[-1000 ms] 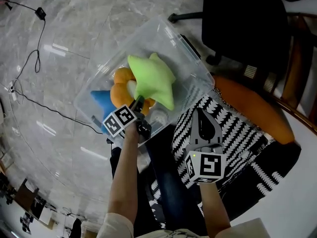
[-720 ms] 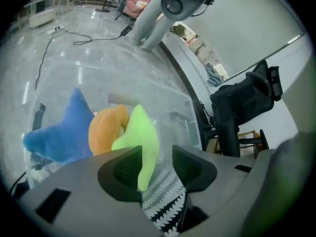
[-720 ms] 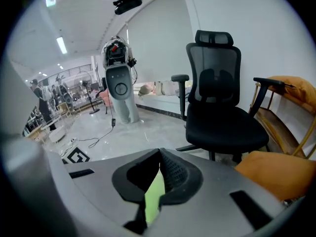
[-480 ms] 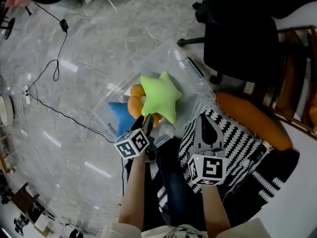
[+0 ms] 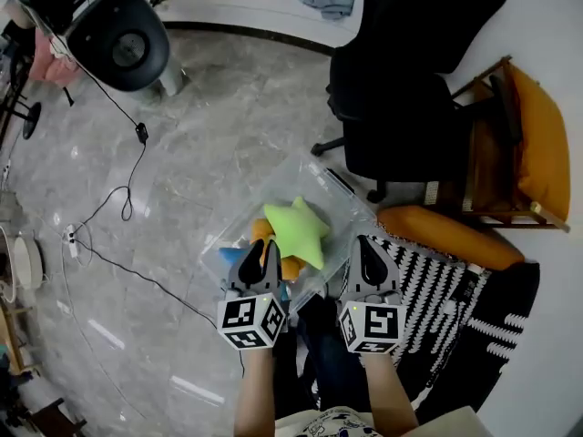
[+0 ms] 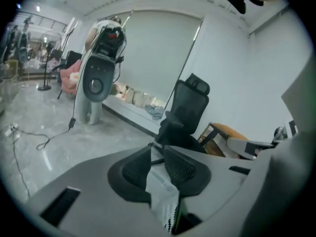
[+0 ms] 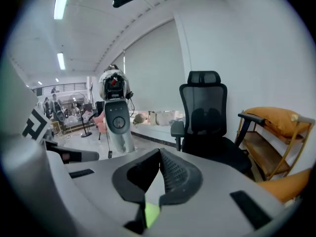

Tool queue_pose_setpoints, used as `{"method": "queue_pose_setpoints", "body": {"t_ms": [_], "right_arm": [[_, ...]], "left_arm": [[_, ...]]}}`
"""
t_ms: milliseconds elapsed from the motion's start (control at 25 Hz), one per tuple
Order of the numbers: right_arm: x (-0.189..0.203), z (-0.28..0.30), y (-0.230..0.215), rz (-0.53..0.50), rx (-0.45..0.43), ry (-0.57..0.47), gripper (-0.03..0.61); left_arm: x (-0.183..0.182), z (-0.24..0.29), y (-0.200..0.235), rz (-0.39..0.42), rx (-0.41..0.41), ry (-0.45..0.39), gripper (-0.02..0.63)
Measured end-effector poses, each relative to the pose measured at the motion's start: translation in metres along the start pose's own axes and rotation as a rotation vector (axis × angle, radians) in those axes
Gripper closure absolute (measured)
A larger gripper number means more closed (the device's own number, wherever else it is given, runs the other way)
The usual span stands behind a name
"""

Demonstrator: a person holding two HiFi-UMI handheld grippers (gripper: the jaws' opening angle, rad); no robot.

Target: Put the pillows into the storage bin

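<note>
Left tool [image 5: 261, 245], empty, has just been closing; right tool [image 5: 364, 241] is closed.

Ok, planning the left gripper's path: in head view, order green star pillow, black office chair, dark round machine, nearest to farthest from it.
From the left gripper:
1. green star pillow, just ahead.
2. black office chair, upper right.
3. dark round machine, upper left.

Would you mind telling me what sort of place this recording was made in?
Probably an office or lab workspace: a black office chair, a grey machine on a stand, and cables trailing over the polished floor.
</note>
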State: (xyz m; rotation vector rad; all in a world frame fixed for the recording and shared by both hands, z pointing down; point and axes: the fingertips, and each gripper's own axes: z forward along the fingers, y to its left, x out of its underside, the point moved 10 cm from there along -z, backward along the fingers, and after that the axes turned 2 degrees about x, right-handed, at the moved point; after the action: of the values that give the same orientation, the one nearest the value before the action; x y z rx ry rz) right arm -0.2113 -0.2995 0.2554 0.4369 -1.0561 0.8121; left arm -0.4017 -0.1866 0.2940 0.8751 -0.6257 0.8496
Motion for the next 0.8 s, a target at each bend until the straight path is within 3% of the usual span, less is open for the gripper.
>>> {"method": "queue_pose_setpoints", "body": {"t_ms": [240,400,800], "right_arm": [[-0.071,-0.074,0.016,0.001,0.053,-0.131,0.566],[-0.11,-0.122,0.026,0.018,0.084,-0.232,0.567],[-0.164,-0.241,0.046,-0.005,0.145,-0.391,0.568]], "left_arm": [[-0.084,-0.089,-0.041,0.155,0.027,-0.149,0.6],[-0.119,-0.137,-0.062,0.246,0.057,-0.215,0.6],[-0.176,-0.246,-0.112,0.338,0.157,-0.375,0.6]]}}
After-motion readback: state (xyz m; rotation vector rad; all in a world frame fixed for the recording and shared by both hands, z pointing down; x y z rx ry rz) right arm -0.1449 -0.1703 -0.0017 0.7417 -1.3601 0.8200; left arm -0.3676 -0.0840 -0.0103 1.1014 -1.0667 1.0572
